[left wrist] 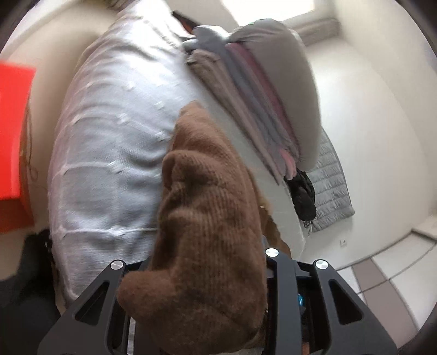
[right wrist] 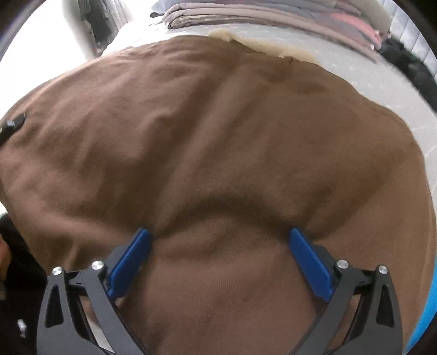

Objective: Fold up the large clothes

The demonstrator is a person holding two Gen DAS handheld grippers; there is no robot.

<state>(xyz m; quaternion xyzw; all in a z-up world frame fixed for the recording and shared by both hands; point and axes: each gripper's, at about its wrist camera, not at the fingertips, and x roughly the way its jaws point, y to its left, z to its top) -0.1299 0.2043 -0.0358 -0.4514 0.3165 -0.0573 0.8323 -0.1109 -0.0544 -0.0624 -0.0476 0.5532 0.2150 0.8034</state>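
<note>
Left wrist: brown garment (left wrist: 202, 218) hides fingers, grip unclear; right fingers (right wrist: 308, 262) spread.

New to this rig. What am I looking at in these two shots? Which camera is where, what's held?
No robot arm here: a person holds a two-finger gripper in each hand, and each gripper carries a fisheye camera that looks along its fingers. The left wrist view shows the left gripper with a bunch of the brown knit garment between its fingers, apparently clamped. The right wrist view shows the right gripper, blue pads spread wide, pressed onto the same garment, which lies on a pale bed. A stack of folded clothes sits behind.
</note>
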